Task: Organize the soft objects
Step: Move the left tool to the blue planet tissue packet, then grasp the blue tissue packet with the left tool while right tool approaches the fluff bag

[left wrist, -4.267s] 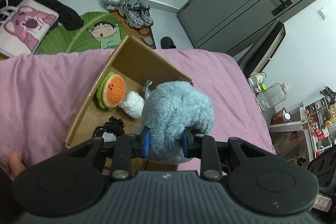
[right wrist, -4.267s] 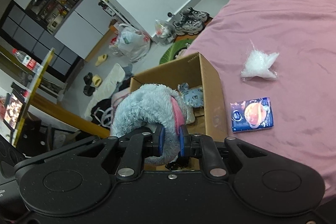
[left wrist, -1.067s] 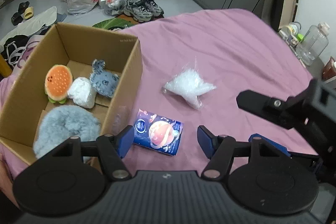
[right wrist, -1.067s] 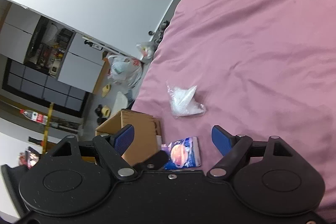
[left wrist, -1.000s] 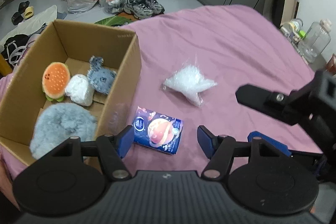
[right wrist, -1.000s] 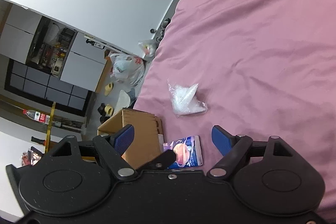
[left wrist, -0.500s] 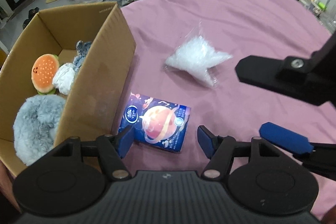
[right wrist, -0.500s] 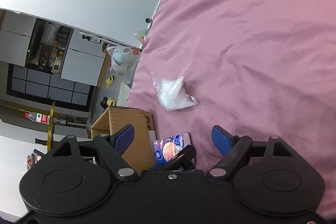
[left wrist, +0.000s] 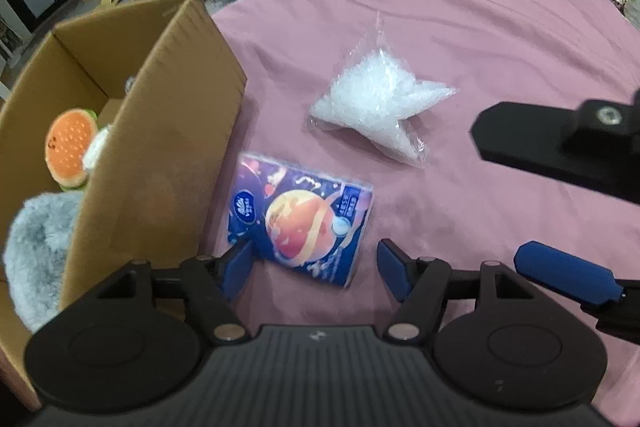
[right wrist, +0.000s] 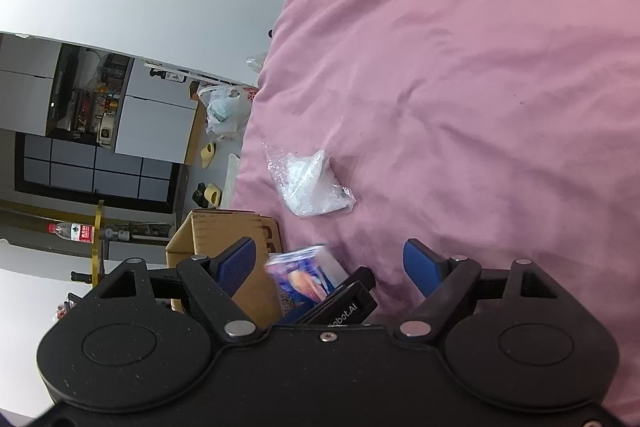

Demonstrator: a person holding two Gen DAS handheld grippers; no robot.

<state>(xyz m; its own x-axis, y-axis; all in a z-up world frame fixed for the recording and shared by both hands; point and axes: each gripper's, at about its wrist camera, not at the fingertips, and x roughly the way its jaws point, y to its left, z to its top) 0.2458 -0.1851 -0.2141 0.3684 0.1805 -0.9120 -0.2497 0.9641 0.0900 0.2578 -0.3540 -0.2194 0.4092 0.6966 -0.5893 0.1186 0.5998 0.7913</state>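
your left gripper [left wrist: 314,269] hangs with jaws spread wide over the blue tissue pack [left wrist: 304,217], which lies on the pink bedspread [left wrist: 460,39] just beside the cardboard box [left wrist: 160,155]. your right gripper [right wrist: 332,267], jaws likewise released, grasps nothing; the clear plastic bag [left wrist: 380,103] lies nearby.

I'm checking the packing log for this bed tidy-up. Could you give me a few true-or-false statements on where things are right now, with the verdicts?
1. The left gripper is shut on the tissue pack. False: it is open, its fingers either side of the pack's near end.
2. The burger plush lies inside the cardboard box. True.
3. The clear bag of white filling is in the box. False: it lies on the pink bedsheet.
4. The right gripper is open and empty. True.
5. The grey fluffy plush sits in the box. True.
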